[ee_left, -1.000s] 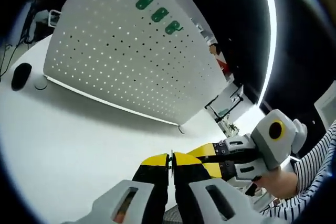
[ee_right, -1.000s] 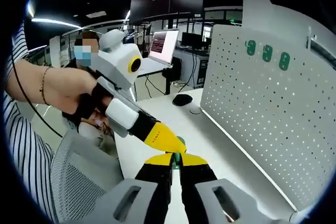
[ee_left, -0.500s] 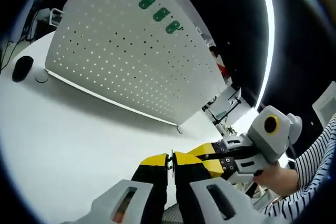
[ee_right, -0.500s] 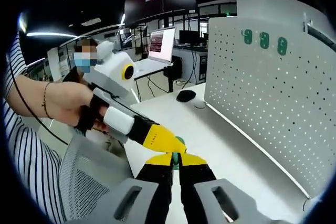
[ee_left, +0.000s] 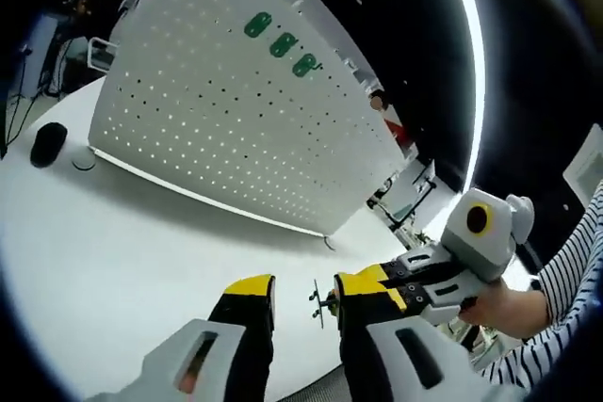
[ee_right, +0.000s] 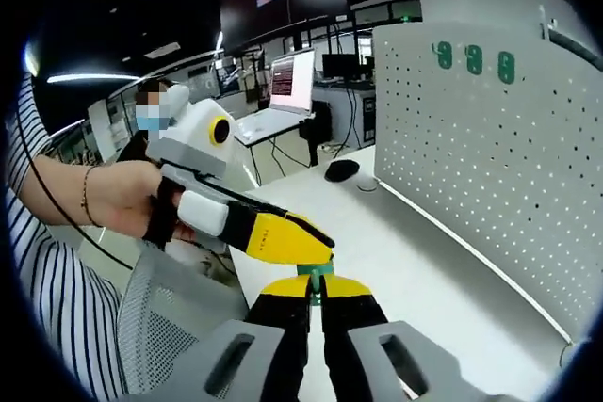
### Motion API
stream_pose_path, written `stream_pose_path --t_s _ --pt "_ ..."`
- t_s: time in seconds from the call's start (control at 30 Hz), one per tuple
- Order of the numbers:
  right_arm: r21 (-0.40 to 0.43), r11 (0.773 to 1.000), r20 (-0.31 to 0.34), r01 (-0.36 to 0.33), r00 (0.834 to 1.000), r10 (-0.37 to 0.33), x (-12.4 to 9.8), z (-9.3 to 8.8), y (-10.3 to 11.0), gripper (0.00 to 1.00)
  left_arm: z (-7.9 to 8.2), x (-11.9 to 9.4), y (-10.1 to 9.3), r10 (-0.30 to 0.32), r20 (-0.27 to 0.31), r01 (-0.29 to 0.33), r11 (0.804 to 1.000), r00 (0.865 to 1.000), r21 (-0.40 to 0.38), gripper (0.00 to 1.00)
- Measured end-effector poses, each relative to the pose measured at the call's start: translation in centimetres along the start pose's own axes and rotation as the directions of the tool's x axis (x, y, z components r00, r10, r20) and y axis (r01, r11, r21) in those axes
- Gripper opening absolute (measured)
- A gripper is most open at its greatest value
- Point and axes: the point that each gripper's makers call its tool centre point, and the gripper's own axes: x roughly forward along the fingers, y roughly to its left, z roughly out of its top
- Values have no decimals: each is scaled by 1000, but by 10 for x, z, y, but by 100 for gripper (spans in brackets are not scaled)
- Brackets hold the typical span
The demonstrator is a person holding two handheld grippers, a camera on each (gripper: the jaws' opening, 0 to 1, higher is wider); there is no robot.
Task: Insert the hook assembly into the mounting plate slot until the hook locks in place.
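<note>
A small hook assembly [ee_left: 320, 300], a thin metal pin with a green part [ee_right: 316, 272], sits at the tips of my right gripper [ee_right: 316, 287], which is shut on it. In the left gripper view the right gripper [ee_left: 396, 291] reaches in from the right. My left gripper [ee_left: 306, 294] stands open, one jaw on each side of the hook and not gripping it. It also reaches in from the left [ee_right: 306, 237], just above the hook. The white perforated mounting plate [ee_left: 236, 129] [ee_right: 490, 157] stands upright on the table, with three green hooks [ee_left: 281, 44] [ee_right: 474, 58] near its top.
The white table [ee_left: 113, 233] runs along the foot of the plate. A black computer mouse [ee_left: 47, 145] [ee_right: 341, 169] lies near the plate's far end. A laptop [ee_right: 287, 91] stands on a desk behind, and a grey mesh chair [ee_right: 160, 327] is below the hands.
My left gripper has opened and let go of the hook assembly. The right gripper stays shut on it. Both views have drifted slightly.
</note>
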Motion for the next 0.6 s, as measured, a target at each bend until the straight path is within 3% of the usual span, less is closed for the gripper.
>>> stream_pose_path --t_s 0.23,0.6 --pt "52 998 43 39 998 -41 -6 4 -10 0 6 -7 -5 -17 42 13 997 999 81 52" --pt "118 988 143 99 983 -115 -17 21 -25 0 -15 -11 -19 -25 36 20 992 999 125 77"
